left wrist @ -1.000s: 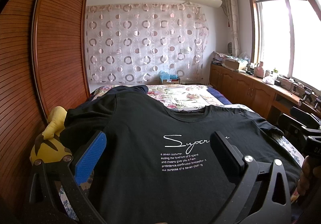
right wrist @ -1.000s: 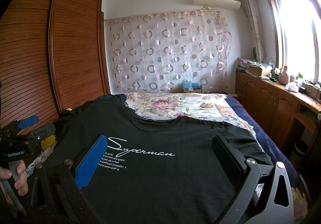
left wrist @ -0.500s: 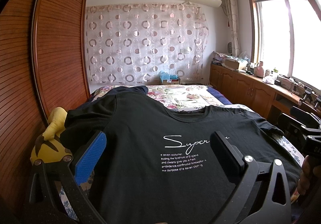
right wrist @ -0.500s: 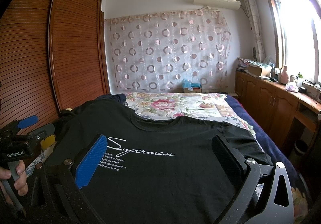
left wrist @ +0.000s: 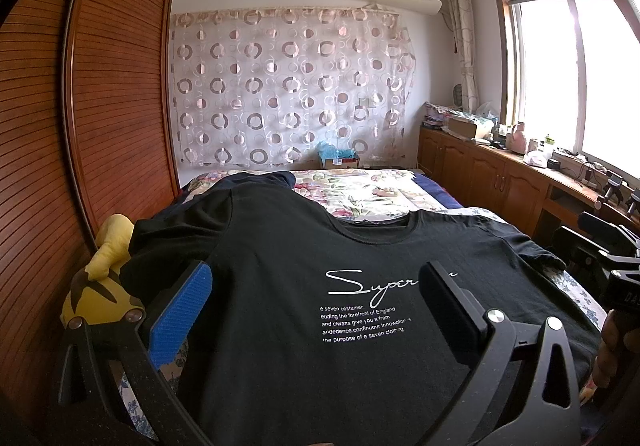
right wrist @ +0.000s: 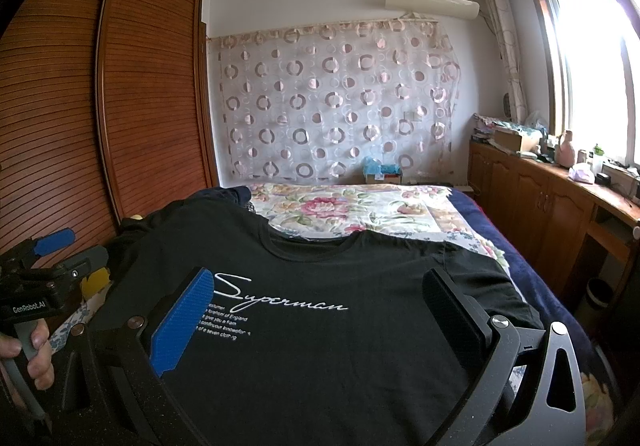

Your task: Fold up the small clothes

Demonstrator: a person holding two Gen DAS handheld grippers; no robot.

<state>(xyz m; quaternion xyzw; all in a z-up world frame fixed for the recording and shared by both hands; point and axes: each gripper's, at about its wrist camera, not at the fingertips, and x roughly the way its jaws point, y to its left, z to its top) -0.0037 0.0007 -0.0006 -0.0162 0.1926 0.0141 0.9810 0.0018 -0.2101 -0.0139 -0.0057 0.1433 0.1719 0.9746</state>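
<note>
A black T-shirt with white "Superman" lettering lies spread flat, front up, on the bed, neck toward the far end. My left gripper hovers open above its left half, nothing between the fingers. The same T-shirt fills the right wrist view, where my right gripper hangs open over its right half, also empty. The left gripper shows at the left edge of the right wrist view, held by a hand. The right gripper appears at the right edge of the left wrist view.
A yellow plush toy lies by the shirt's left sleeve against the wooden wardrobe. A dark garment sits beyond the shirt. The floral bedspread stretches toward the curtain. Wooden cabinets line the right wall under the window.
</note>
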